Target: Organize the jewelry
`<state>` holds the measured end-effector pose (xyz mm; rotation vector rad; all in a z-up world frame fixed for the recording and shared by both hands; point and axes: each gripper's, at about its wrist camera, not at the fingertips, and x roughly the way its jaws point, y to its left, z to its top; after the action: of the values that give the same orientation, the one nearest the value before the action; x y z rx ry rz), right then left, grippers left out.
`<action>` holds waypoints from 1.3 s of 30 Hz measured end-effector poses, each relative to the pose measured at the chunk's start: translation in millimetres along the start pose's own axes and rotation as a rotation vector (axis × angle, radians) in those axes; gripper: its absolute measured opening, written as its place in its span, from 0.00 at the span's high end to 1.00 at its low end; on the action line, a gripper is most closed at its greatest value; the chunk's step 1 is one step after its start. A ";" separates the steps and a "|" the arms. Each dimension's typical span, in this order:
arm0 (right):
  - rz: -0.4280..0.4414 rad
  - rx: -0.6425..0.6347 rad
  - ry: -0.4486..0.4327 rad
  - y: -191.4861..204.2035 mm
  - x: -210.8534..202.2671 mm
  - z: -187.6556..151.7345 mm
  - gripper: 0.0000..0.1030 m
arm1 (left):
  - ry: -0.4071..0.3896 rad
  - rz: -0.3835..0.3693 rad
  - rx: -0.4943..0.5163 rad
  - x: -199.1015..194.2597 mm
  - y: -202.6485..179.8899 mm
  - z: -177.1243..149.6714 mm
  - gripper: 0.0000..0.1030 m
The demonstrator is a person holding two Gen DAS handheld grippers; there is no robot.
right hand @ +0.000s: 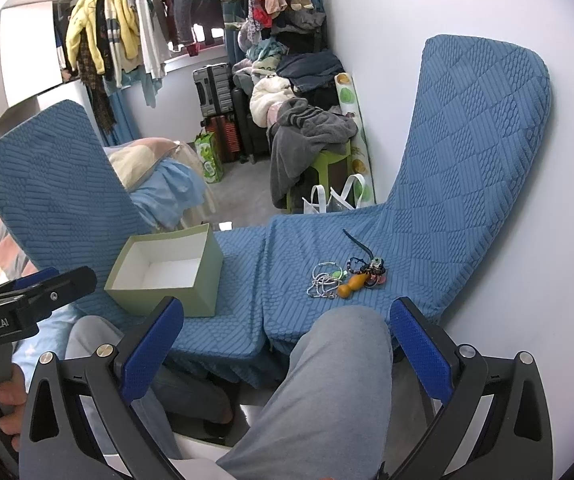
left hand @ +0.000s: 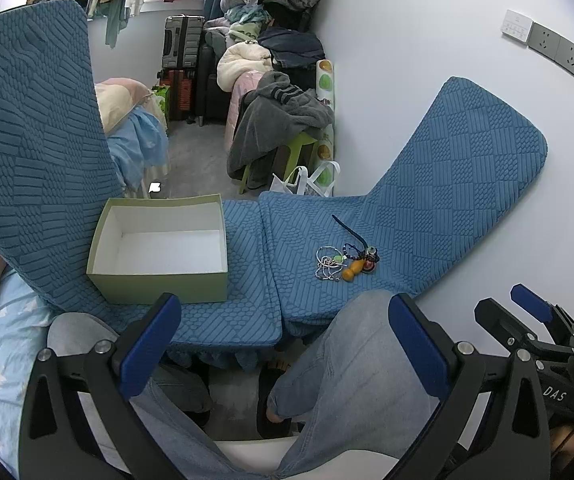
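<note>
Jewelry lies in a small heap on the blue cushion, well ahead of our jaws and toward their right side in both views. Going left to right: our left gripper has its jaws spread wide and holds nothing. Ahead of its left finger sits the green box, lidless, its white inside bare. Then comes the heap: silver chains, an orange gourd charm, dark beads. Our right gripper is likewise wide open and holds nothing.
</note>
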<state>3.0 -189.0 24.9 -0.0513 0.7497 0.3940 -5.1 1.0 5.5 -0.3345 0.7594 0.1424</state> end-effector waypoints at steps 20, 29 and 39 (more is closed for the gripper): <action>-0.002 0.001 0.000 1.5 0.9 -1.5 0.00 | 0.002 -0.001 -0.007 4.0 3.7 -2.7 0.00; 0.003 0.007 0.008 0.3 4.5 -1.9 0.00 | 0.007 -0.001 -0.011 8.5 5.7 -1.5 0.00; 0.008 0.031 0.017 -5.6 10.2 -5.8 0.00 | 0.014 -0.006 -0.024 11.1 7.2 -3.5 0.00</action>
<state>8.1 -191.8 13.3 -0.0227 0.7730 0.3903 -1.2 6.6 -6.4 -0.3610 0.7708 0.1438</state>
